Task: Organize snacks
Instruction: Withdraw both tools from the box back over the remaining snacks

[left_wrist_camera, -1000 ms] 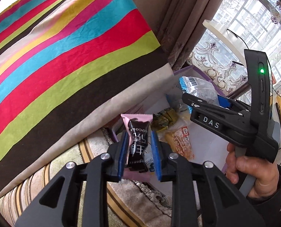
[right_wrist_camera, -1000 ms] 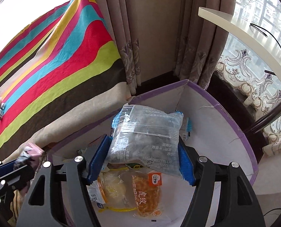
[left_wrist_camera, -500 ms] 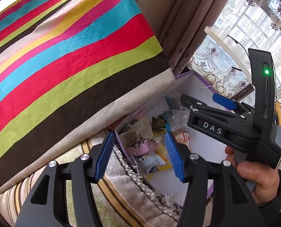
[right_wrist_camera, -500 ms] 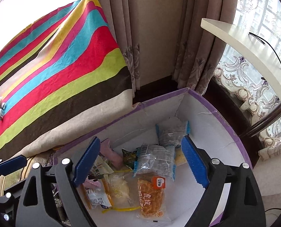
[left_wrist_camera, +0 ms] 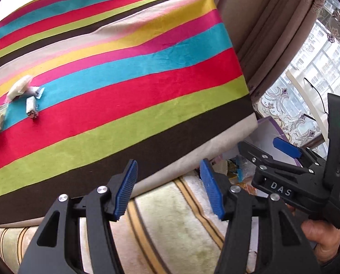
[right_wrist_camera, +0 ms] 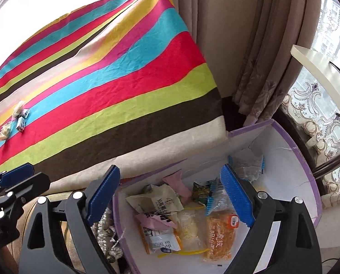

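Both wrist views tilt down; striped cloth (left_wrist_camera: pixel 124 86) shared.

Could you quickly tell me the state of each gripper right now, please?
Left gripper: open, holding nothing, jaws just opened.
Right gripper: open, holding nothing, jaws just opened.

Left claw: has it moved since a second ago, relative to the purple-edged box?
Yes. The left claw, which held a snack over the purple-edged box, has just opened empty and swung off toward the striped cloth; the box now sits at its right.

Small wrapped snacks (left_wrist_camera: pixel 31 105) on striped cloth (left_wrist_camera: pixel 128 96), labels illegible
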A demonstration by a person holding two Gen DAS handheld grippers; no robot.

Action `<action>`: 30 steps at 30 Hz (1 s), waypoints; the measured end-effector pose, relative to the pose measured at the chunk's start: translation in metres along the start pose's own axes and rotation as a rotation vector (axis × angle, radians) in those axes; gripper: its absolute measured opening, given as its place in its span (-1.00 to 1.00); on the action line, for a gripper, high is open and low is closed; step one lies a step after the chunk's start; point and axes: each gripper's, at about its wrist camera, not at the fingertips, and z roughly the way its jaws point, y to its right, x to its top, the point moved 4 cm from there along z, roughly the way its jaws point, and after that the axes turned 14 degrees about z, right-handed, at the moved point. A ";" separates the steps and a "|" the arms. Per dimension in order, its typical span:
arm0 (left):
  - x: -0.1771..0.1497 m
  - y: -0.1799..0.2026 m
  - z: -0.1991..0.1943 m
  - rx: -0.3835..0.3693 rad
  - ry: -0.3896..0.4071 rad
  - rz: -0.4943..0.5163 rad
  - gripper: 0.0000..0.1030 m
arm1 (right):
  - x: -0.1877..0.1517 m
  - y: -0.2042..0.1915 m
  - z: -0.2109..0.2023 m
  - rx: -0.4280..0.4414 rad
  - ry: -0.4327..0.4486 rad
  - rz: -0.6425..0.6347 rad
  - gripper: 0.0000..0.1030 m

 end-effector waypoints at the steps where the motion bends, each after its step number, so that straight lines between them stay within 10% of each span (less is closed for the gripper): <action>1: -0.001 -0.010 -0.003 0.017 0.006 -0.017 0.11 | 0.000 -0.006 -0.001 0.006 -0.002 -0.009 0.69; 21: -0.030 -0.228 -0.067 0.365 0.106 -0.326 0.28 | -0.001 -0.129 0.003 0.105 -0.003 -0.133 0.69; 30: -0.039 -0.279 -0.056 0.376 0.096 -0.373 0.43 | -0.001 -0.191 0.011 0.160 0.013 -0.214 0.69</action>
